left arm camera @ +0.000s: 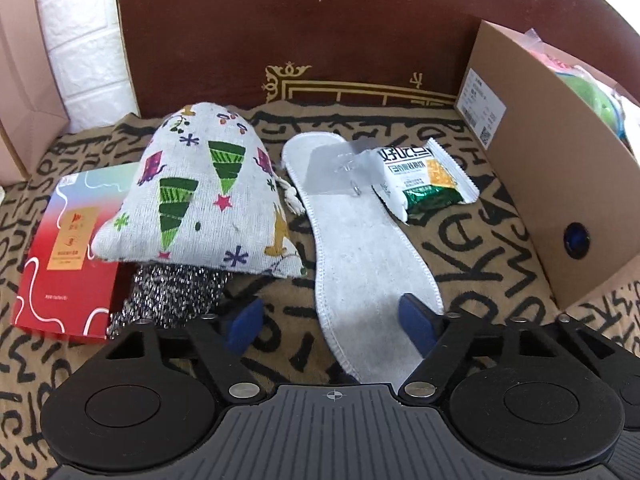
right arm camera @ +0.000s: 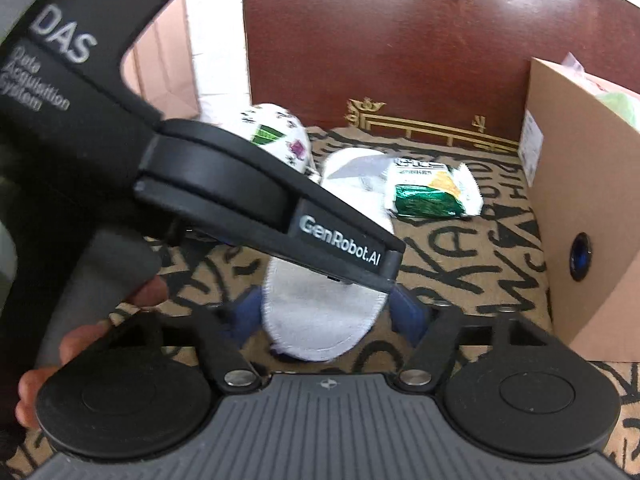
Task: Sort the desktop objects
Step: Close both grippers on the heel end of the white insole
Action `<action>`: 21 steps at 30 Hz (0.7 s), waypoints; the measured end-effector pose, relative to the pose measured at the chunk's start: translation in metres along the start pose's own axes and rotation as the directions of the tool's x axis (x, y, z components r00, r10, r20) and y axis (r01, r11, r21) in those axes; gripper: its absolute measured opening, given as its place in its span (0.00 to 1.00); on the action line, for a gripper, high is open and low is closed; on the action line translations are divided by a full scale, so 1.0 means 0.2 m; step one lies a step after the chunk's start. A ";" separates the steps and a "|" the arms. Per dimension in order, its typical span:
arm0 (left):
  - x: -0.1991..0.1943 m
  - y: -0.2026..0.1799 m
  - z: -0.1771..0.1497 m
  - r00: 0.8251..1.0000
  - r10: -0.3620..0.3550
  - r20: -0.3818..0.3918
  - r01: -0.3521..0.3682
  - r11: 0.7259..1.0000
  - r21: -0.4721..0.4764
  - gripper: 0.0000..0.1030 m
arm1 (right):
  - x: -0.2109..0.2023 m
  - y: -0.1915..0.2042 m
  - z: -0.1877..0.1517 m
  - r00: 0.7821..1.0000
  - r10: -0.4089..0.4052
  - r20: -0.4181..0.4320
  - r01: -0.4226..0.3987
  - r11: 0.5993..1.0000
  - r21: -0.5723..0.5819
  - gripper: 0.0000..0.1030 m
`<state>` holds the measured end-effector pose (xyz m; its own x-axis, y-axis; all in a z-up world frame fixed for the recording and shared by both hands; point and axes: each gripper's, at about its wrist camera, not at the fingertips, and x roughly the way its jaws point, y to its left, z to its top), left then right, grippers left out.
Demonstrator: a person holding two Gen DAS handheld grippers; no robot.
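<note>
Left gripper [left arm camera: 332, 322] jaws spread wide, heel of white slipper [left arm camera: 360, 248] between them. Right gripper [right arm camera: 326, 316] likewise spread around slipper heel [right arm camera: 320, 320], nothing clamped. Ahead-left: printed cloth pouch [left arm camera: 200, 192], steel scourer [left arm camera: 172, 296], red box [left arm camera: 68, 256]. Ahead-right: snack packet [left arm camera: 424, 180], cardboard box [left arm camera: 552, 184]. Underneath: tan cloth with black lettering [left arm camera: 480, 248]. Beyond: dark red board [left arm camera: 320, 28], white brick wall [left arm camera: 80, 40].

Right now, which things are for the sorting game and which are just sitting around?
For sorting: the slipper, the snack packet, the Christmas pouch, the steel scourer, the red box, and the cardboard box, probably where things go.

Just lying about: the patterned cloth, the brown board, the pink box.
</note>
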<state>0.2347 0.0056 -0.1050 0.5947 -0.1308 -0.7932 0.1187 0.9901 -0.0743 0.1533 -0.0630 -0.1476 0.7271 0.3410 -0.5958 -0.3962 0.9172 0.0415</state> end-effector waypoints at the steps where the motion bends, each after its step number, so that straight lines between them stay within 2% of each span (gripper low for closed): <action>1: -0.01 0.00 0.00 1.000 -0.001 -0.002 0.001 1.000 0.005 0.71 | 0.00 0.00 0.00 1.000 -0.002 0.002 0.002 1.000 0.003 0.69; 6: -0.06 -0.03 -0.04 0.999 -0.049 -0.023 0.049 0.999 0.002 0.55 | -0.05 0.02 -0.03 1.000 0.011 0.000 -0.011 1.000 -0.004 0.67; 21: -0.33 -0.10 -0.40 0.992 -0.115 -0.048 0.113 0.993 -0.040 0.53 | -0.38 0.07 -0.23 0.997 0.075 -0.035 -0.075 0.997 0.010 0.66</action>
<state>0.1299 -0.0009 -0.0997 0.5385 -0.2414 -0.8073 0.1538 0.9701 -0.1875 0.0658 -0.0856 -0.1383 0.6751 0.4016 -0.6189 -0.4441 0.8911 0.0938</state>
